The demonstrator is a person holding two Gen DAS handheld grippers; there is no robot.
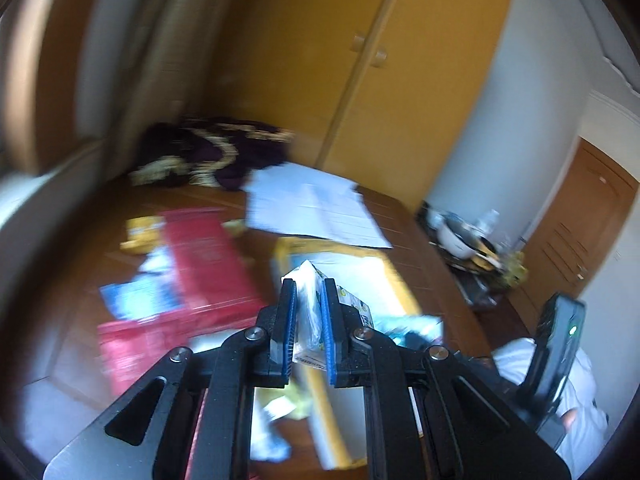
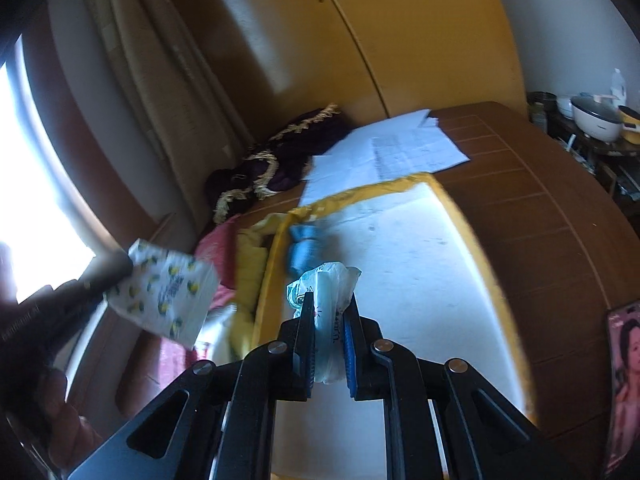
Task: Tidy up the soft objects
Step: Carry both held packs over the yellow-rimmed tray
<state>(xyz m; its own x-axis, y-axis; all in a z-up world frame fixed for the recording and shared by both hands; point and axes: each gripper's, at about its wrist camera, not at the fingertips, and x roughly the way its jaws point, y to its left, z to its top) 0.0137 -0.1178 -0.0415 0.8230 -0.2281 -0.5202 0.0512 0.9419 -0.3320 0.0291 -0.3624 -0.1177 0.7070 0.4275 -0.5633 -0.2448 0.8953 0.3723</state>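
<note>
Above the white yellow-edged mat (image 2: 420, 248), left jaws pinch a lemon-print tissue pack (image 1: 310, 304), right jaws crinkly plastic (image 2: 326, 300).

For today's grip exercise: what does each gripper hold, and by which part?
Left gripper pinches a lemon-printed white tissue pack at one end. Right gripper clamps a crumpled white-and-teal plastic pouch around its middle.

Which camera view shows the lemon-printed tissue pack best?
The right wrist view: the lemon-printed tissue pack shows its whole printed face there, held up by the left tongs. The left wrist view shows only its narrow edge squeezed between the pads, most of it hidden.
</note>
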